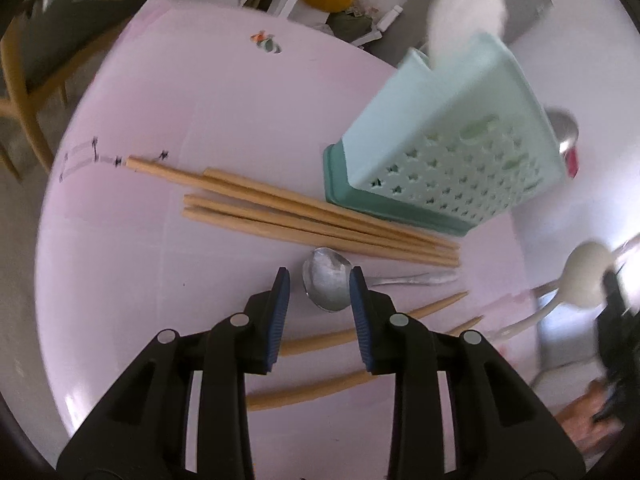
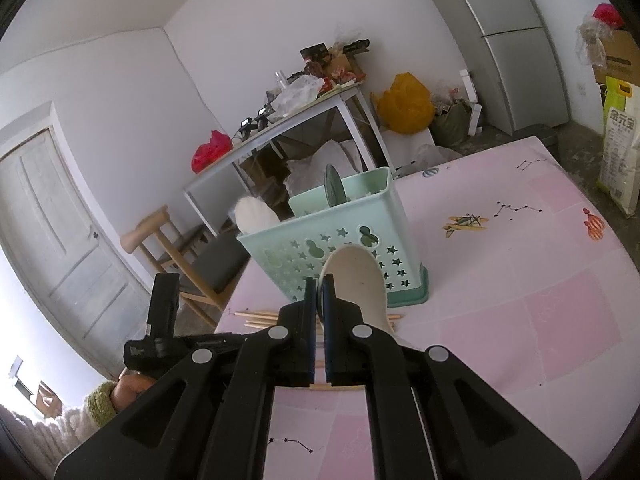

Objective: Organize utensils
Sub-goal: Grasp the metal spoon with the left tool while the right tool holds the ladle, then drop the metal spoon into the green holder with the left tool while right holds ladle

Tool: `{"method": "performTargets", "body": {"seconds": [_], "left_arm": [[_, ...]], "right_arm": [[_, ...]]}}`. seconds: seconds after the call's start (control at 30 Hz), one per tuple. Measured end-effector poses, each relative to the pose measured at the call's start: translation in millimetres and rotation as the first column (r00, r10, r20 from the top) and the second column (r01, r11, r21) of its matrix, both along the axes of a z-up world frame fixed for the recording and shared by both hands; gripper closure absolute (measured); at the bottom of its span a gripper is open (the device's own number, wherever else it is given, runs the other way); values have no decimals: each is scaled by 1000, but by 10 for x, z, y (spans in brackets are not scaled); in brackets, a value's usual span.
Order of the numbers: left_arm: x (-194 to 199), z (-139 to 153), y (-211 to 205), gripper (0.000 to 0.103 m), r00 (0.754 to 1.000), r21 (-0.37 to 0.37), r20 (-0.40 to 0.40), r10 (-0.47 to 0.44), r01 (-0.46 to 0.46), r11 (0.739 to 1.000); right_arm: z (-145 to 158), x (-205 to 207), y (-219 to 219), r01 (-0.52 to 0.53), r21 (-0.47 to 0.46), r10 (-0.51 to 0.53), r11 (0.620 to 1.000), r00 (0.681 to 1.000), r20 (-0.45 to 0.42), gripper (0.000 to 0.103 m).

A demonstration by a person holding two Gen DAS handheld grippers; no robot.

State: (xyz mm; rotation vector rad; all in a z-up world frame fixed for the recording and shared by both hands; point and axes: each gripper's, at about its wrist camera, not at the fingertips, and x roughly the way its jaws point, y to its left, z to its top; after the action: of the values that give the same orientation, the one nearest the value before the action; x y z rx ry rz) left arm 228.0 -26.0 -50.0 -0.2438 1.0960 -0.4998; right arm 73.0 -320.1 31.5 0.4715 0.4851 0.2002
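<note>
The white spoon [image 2: 356,280] is in my right claw [image 2: 319,280]. The two pads are pressed together on the rim of its bowl, so the bowl stands up in front of the holder [image 2: 340,240] and the handle hangs down toward me. I think I hold it this way because the handle must go first into the holder.

The holder stands upright on the pink table [image 2: 520,280]. It already has a white spoon and a green one inside, in separate parts, so I judge the sorting is partly done.

My left claw [image 1: 320,284] is spread and empty, pointing down at the table. The metal spoon [image 1: 328,280] lies flat between its fingers, bowl up, but the pads do not touch it. It looks like the next thing to take.

Just beyond the metal spoon, four chopsticks [image 1: 300,216] lie side by side, their tips near the base of the holder. Two more lie under my left claw.
</note>
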Motion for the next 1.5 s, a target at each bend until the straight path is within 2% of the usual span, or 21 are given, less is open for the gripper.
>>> {"method": "performTargets", "body": {"seconds": [0.13, 0.23, 0.53, 0.7, 0.83, 1.03, 1.13, 1.23, 1.37, 1.47, 1.5], "left_arm": [[-80, 32, -145, 77, 996, 132, 79, -33, 22, 991], [-100, 26, -163, 89, 993, 186, 116, -21, -1, 983], [-98, 33, 3, 96, 993, 75, 112, 39, -48, 996], [-238, 220, 3, 100, 984, 27, 177, 37, -43, 999], [-395, 465, -29, 103, 967, 8, 253, 36, -39, 999], [-679, 961, -38, 103, 915, 48, 402, 20, -43, 998], [-790, 1168, -17, 103, 896, 40, 443, 17, -39, 998], [-908, 1427, 38, 103, 863, 37, 505, 19, -43, 998], [-1055, 1825, 111, 103, 801, 21, 598, 30, -54, 998], [-1112, 2137, 126, 103, 728, 28, 685, 37, -77, 997], [-1110, 2190, 100, 103, 712, 37, 702, 33, -83, 996]], "right_arm": [[-8, 3, 10, 0, 3, 0, 1000, 1000, 0, 100], [-12, 6, 13, 0, 3, 0, 1000, 1000, 0, 100], [-28, 18, 5, 4, -4, -4, 1000, 1000, 0, 100], [-40, 23, -13, 11, -7, -11, 1000, 1000, -1, 100], [-30, 13, -20, 18, -12, -18, 1000, 1000, 3, 100], [-20, -15, -33, 28, -17, -28, 999, 1000, 9, 100], [-17, -27, -38, 32, -19, -32, 999, 999, 12, 100], [-14, -38, -39, 33, -19, -33, 999, 999, 13, 100], [-7, -49, -47, 32, -18, -31, 999, 999, 17, 100], [-3, -53, -58, 30, -18, -30, 999, 999, 20, 100], [-3, -54, -58, 30, -17, -30, 999, 999, 21, 100]]}}
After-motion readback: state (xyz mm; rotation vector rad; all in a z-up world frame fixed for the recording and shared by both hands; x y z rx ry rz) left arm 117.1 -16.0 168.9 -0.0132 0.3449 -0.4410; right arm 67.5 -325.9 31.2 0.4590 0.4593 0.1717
